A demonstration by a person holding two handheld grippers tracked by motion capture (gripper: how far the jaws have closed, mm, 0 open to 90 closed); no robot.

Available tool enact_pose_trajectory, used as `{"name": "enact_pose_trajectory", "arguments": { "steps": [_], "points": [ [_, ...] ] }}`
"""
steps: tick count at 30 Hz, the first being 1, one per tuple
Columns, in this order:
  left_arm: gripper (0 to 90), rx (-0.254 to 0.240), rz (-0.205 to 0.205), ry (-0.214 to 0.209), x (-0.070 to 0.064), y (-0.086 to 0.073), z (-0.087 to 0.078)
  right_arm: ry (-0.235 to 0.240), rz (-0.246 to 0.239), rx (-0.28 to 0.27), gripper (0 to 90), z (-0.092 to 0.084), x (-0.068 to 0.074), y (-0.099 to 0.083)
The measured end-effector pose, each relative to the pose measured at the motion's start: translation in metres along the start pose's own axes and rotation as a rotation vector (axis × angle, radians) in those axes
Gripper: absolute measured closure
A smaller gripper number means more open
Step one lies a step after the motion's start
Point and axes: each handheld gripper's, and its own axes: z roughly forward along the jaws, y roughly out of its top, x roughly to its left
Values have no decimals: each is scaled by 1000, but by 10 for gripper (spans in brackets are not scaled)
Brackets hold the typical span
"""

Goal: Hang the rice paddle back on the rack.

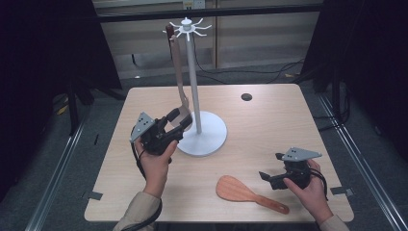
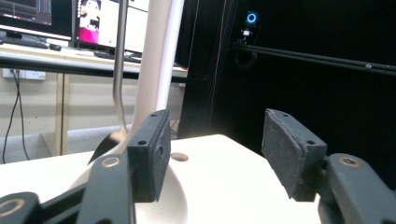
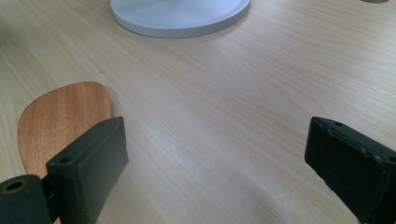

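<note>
No legible brand, label or writing on any item. Left gripper (image 1: 177, 121) stands open at the white stand (image 1: 202, 139), jaws apart, gripping nothing; the pale spatula (image 1: 179, 79) hangs from the stand's top hook, its blade just beside the jaws. Right gripper (image 1: 265, 175) is wide open and empty, just right of the wooden paddle (image 1: 240, 191) lying on the table (image 1: 269, 125).
</note>
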Motion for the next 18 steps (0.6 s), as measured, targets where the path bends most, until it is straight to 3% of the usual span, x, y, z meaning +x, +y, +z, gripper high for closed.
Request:
{"name": "enact_pose_trajectory", "arguments": {
  "steps": [9,11,16,17,18],
  "points": [
    [242,43,-18,14,2,-17,-5,11,-17,13,53,0,3,-4],
    [194,49,-20,12,1,-19,-4,19,-43,23,49,1,5,-6],
    [155,68,-3,14,-2,-23,-2,57,-65,57,47,7,13,-9],
    [148,60,-25,14,-3,-24,-1,62,-74,64,47,8,15,-9],
    [141,72,-9,16,-2,-24,-2,79,-87,69,47,10,18,-9]
  ]
}}
